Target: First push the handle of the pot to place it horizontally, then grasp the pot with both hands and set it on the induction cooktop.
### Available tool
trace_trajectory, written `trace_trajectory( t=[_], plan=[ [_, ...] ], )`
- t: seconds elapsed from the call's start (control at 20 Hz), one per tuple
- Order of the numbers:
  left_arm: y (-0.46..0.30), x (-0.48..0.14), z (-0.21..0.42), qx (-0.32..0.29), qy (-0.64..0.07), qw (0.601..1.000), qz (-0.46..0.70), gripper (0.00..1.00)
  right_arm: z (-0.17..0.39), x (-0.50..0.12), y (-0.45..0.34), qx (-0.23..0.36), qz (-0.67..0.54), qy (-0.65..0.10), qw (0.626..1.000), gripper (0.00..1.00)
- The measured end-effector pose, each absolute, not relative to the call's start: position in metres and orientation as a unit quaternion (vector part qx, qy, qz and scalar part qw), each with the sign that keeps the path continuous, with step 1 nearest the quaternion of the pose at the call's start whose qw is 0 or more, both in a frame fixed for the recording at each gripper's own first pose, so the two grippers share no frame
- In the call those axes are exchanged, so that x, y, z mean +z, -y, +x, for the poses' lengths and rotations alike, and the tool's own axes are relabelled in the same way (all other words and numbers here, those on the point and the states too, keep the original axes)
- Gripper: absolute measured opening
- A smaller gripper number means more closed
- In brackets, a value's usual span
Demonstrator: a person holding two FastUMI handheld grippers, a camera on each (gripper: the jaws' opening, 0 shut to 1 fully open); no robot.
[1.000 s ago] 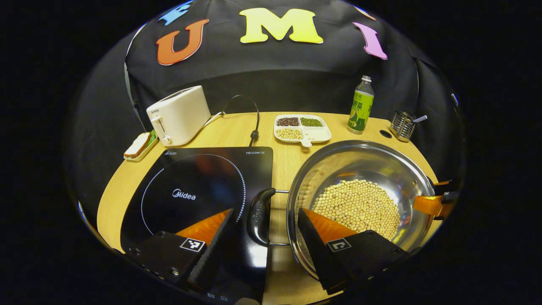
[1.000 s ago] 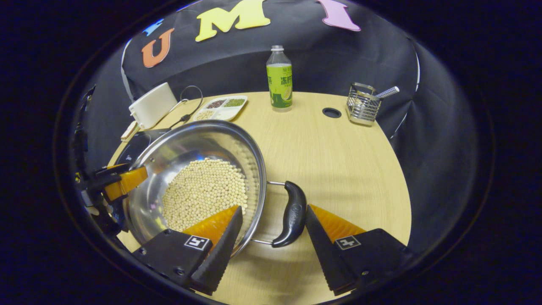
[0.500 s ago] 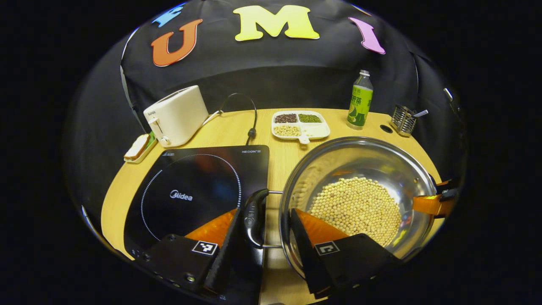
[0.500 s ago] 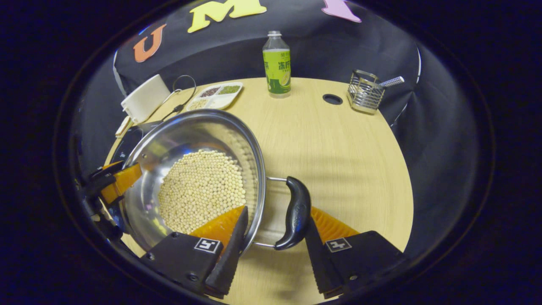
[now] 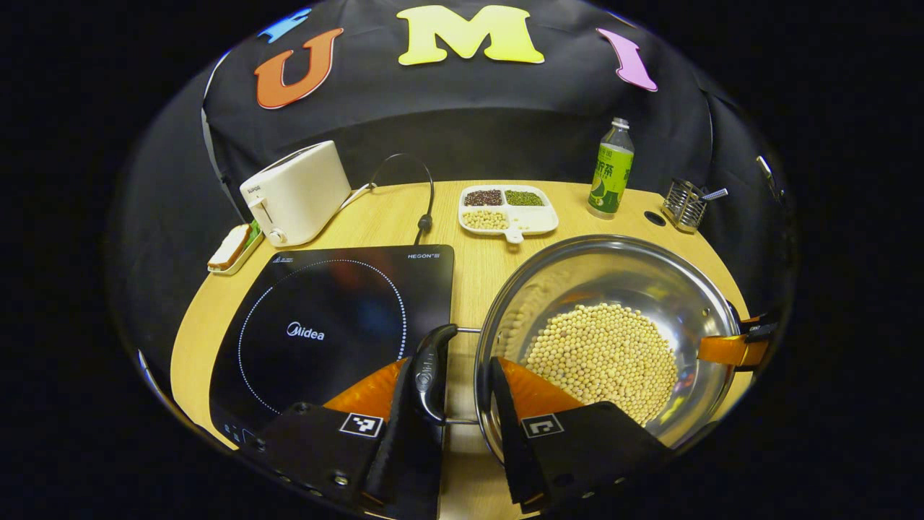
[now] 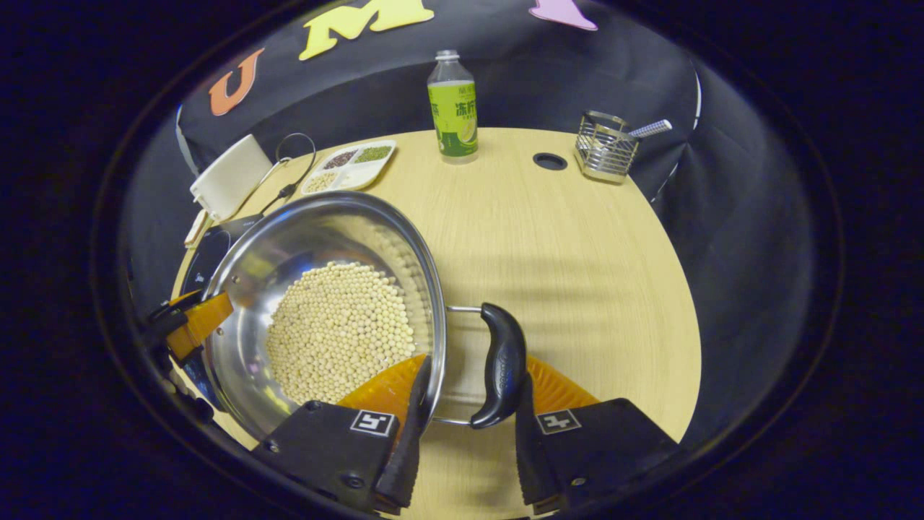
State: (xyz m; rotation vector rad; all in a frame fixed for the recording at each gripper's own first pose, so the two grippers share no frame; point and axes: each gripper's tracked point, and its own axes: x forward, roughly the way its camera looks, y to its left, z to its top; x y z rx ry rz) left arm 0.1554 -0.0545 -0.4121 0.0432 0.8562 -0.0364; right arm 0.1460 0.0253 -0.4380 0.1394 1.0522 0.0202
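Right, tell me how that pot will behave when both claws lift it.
The pot probably feels heavy: steel, with a wide layer of beans. If tilted, those loose beans would likely slide and shift the weight. Its two side handles should allow a level lift.

Left gripper (image 5: pixel 456 393): two wedge-shaped fingers tapering forward from blocky black bases. Each base carries a small square black-and-white marker on its top face near the finger root, and round screw heads sit along the outer lower edge of the left base. The inner finger faces are finely ribbed. Right gripper (image 6: pixel 469 404): the same build, a square marker on each base and a screw head at the outer corners.
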Motion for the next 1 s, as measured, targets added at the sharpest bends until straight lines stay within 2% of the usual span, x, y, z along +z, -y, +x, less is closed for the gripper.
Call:
trace_trajectory(
  t=[0.5,1.0],
  plan=[
    [0.061,-0.379,0.143,-0.04,-0.401,0.915,0.026,0.55,0.122,-0.409,-0.019,-0.004,0.082,-0.486,0.87,0.55],
    [0.024,-0.332,0.136,-0.038,-0.373,0.927,0.026,0.55,0.113,-0.36,-0.051,-0.005,0.085,-0.448,0.89,0.54]
  ],
)
